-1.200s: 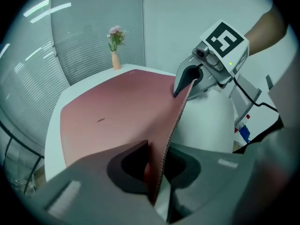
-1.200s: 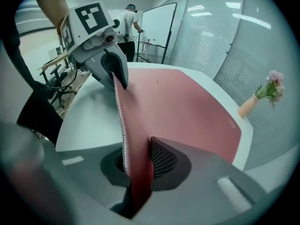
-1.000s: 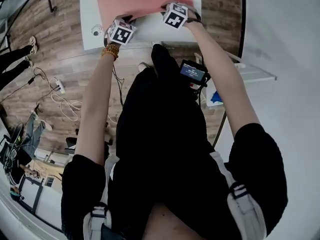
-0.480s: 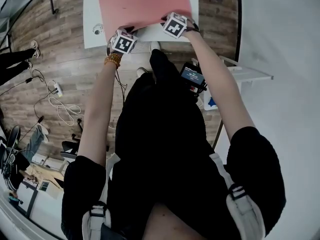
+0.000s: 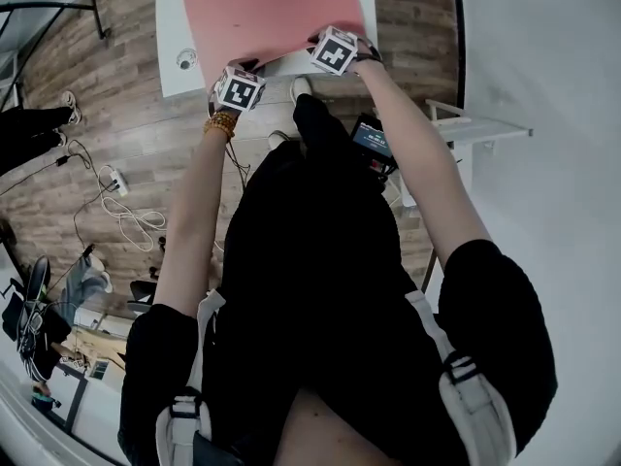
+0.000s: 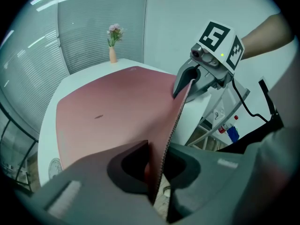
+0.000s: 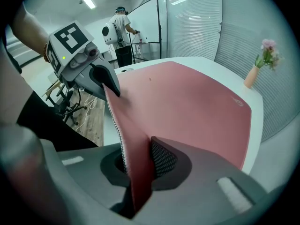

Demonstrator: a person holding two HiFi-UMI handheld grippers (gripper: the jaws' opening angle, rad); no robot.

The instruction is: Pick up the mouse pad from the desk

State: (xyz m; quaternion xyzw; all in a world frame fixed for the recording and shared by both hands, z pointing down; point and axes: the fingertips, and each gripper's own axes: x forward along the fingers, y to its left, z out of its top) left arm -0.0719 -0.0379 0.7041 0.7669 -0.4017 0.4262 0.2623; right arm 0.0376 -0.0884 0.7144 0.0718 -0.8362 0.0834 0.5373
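Head view's top crops the mouse pad [image 5: 272, 13].

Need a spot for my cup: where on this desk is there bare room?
The mouse pad covers most of the desk. Bare white remains in the strip along its left side, by the round mark, and in the far corner around the flower vase. The near edge is crowded: the left gripper and right gripper both pinch the pad there.

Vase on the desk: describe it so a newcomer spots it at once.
Start at the white desk, mostly covered by the pink mouse pad. At its far corner stands a small peach vase with pale pink flowers, the only upright thing on it.
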